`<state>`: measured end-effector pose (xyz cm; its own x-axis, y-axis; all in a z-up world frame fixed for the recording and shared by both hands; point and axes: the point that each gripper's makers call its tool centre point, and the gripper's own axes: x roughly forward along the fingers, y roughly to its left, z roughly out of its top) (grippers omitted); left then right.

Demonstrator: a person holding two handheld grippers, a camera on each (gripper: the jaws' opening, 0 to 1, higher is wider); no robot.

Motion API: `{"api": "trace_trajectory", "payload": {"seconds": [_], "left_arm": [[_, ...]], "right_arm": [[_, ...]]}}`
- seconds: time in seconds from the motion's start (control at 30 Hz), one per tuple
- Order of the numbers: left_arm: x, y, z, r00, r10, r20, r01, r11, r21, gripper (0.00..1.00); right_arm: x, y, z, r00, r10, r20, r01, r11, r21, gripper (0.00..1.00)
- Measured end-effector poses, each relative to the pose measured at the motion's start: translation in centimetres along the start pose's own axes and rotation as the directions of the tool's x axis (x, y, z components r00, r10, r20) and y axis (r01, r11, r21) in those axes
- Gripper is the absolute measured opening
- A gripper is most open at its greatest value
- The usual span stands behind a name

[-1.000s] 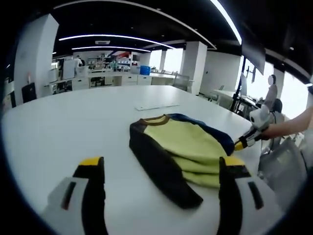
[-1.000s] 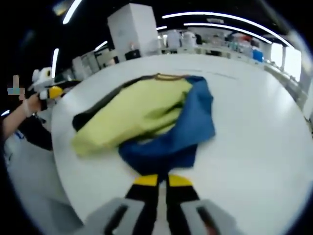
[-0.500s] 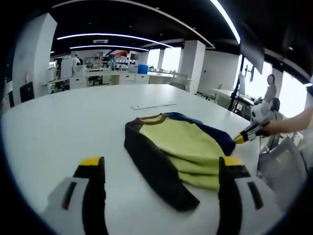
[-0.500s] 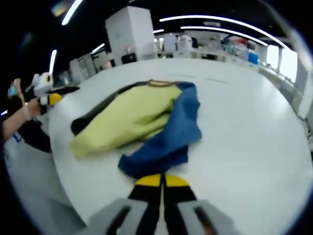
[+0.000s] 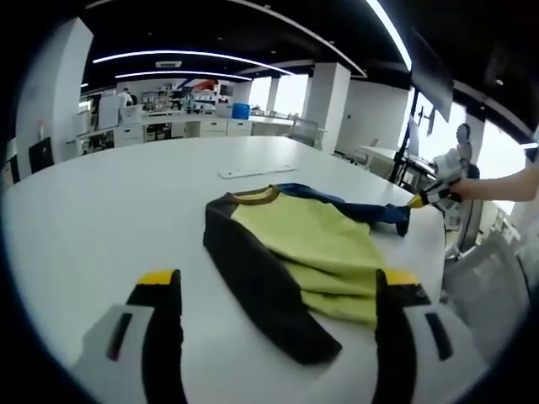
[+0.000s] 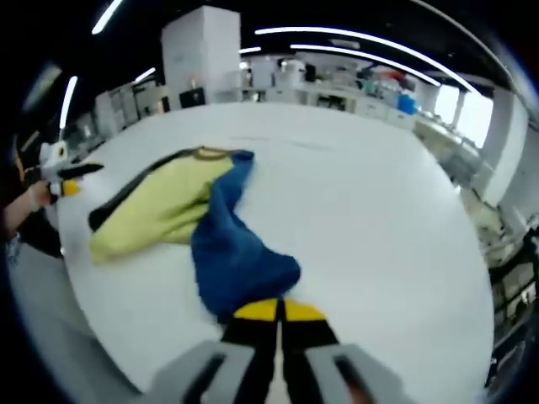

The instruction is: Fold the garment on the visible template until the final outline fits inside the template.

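A garment (image 5: 312,244) lies on the white table (image 5: 101,210), with a yellow-green body, a brown collar and a dark sleeve (image 5: 261,286) along its near left side. Its blue sleeve (image 5: 362,210) is pulled out to the right, and my right gripper (image 5: 431,194) is shut on the sleeve's end. In the right gripper view the blue sleeve (image 6: 236,257) runs from the shut jaws of the right gripper (image 6: 276,310) to the yellow body (image 6: 156,210). My left gripper (image 5: 280,282) stands open over the near edge of the garment, holding nothing. A hand holds the left gripper (image 6: 67,172) at the far left.
A thin white sheet (image 5: 257,172) lies flat on the table beyond the collar. The table's round edge (image 5: 438,252) runs close behind the right gripper, with a grey chair (image 5: 493,286) past it. Desks and pillars stand far behind.
The right gripper has drawn the blue sleeve off the yellow body and out to the side, so it now lies stretched. The left gripper stays open in place.
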<state>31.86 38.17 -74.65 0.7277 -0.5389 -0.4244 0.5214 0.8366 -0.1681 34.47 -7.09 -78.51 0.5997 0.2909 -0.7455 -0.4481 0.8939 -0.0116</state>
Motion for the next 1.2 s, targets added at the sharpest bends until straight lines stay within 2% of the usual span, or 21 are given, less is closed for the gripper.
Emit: {"api": "trace_trajectory", "payload": {"seconds": [0.17,0.37,0.43,0.5,0.6,0.7,0.9,0.97,1.0,1.2], "left_arm": [[0.3,-0.1,0.0,1.0,-0.002,-0.012,0.002,1.0,0.002,0.93],[0.4,0.7,-0.1,1.0,0.008,-0.023,-0.008,1.0,0.001,0.93],[0.4,1.0,-0.1,1.0,0.013,-0.022,-0.014,1.0,-0.003,0.93],[0.4,1.2,-0.1,1.0,0.02,-0.022,-0.021,1.0,-0.004,0.93],[0.3,1.6,-0.3,0.999,0.031,-0.024,-0.031,0.999,-0.013,0.93],[0.5,2.2,-0.7,0.999,0.04,-0.036,-0.041,0.999,-0.017,0.93],[0.8,2.8,-1.0,0.998,0.054,-0.043,-0.056,0.998,-0.037,0.92],[0.9,2.9,-1.1,0.997,0.058,-0.044,-0.06,0.997,-0.043,0.92],[1.0,3.0,-1.1,0.997,0.061,-0.044,-0.063,0.997,-0.046,0.92],[1.4,3.6,-1.3,0.996,0.069,-0.048,-0.072,0.996,-0.058,0.92]], "right_arm": [[-0.3,-2.8,0.4,0.999,-0.036,-0.023,0.036,0.999,-0.018,0.0],[0.7,-6.1,1.1,0.996,-0.065,-0.062,0.063,0.997,-0.034,0.0],[1.2,-7.8,1.5,0.994,-0.078,-0.074,0.076,0.997,-0.031,0.0],[1.3,-7.9,1.7,0.993,-0.086,-0.083,0.085,0.996,-0.017,0.0],[2.0,-10.7,1.9,0.988,-0.112,-0.102,0.112,0.994,-0.01,0.0],[2.1,-11.1,2.1,0.986,-0.125,-0.111,0.125,0.992,-0.001,0.0],[3.9,-14.6,2.7,0.977,-0.158,-0.141,0.159,0.987,-0.005,0.0],[3.5,-14.1,2.6,0.974,-0.17,-0.152,0.17,0.985,-0.016,0.0],[3.9,-15.0,2.7,0.97,-0.184,-0.156,0.183,0.983,-0.019,0.0],[4.5,-16.6,2.8,0.959,-0.216,-0.185,0.216,0.976,-0.02,0.0]]}}
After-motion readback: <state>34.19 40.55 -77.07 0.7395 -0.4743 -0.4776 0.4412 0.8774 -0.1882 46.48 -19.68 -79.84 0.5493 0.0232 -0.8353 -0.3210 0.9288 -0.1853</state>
